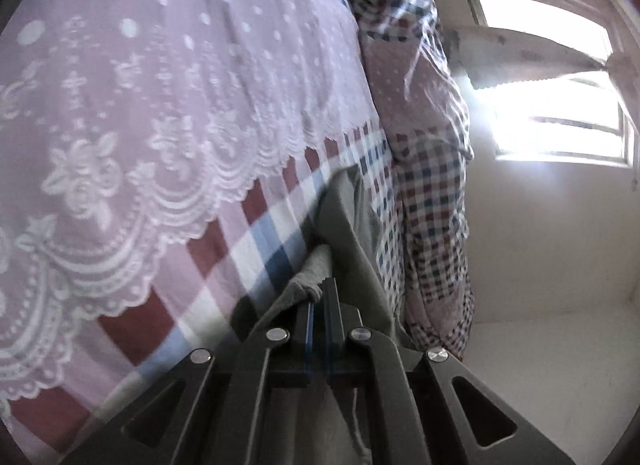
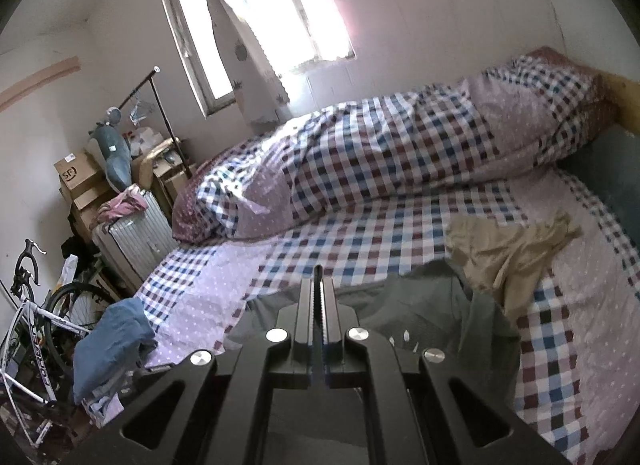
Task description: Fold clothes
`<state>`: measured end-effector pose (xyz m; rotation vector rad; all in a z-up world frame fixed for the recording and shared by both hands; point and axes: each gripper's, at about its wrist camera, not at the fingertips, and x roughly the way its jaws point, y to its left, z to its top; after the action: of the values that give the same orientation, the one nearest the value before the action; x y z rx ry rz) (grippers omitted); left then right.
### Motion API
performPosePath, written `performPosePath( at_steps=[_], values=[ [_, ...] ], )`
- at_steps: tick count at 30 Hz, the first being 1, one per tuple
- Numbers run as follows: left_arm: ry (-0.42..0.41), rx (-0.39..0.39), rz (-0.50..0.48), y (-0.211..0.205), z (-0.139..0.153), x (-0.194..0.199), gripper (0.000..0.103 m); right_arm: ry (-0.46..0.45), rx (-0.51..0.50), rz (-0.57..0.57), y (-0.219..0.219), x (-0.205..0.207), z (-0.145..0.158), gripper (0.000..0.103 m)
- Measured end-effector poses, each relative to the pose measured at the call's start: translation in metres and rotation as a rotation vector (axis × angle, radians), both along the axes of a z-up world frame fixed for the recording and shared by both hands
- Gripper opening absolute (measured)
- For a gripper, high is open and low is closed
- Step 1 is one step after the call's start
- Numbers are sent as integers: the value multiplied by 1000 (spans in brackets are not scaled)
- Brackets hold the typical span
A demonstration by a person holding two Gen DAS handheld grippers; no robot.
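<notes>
Left tool (image 1: 320, 301) clenched on a bunched edge of the grey-green garment (image 1: 348, 221), which runs from the fingertips toward 12 o'clock over the checked bed sheet (image 1: 256, 233); lace cover (image 1: 120, 105) at 10 o'clock. Right tool (image 2: 319, 285) closed on a thin edge of the same grey-green garment (image 2: 420, 305), spread beneath it toward 3 o'clock. Beige garment (image 2: 504, 249) at 2 o'clock; quilt (image 2: 380, 153) at 12 o'clock.
</notes>
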<state>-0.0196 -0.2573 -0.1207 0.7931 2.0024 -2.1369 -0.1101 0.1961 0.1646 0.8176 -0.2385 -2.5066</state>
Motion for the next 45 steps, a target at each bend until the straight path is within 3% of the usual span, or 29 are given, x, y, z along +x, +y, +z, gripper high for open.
performPosePath(
  at_steps=[10,18,22,30,32,34,36,40,45],
  values=[
    [-39,7,40,-3,-11,7,2,-149,49,-44,25,-41,-68,1],
    [-50,-11,52,-3,-9,2,2,-304,174,-101,48,-97,-144,1],
    [-55,-19,59,-3,-9,2,2,-328,229,-123,56,-109,-165,2],
    [-73,-66,50,0,-6,2,2,-266,335,-161,55,-104,-149,4],
    [-76,-72,44,0,-5,1,2,-233,338,-112,36,-100,-135,18],
    [-77,-72,42,0,-6,1,2,-200,340,-64,17,-97,-121,44],
    [-77,-74,38,-1,-6,1,2,-167,343,-16,-1,-93,-108,49],
    [-72,-72,29,-1,-5,2,2,-118,354,137,-72,-89,-90,50],
    [-63,-74,16,-2,-6,1,2,-111,384,309,-169,-90,-97,50]
  ],
)
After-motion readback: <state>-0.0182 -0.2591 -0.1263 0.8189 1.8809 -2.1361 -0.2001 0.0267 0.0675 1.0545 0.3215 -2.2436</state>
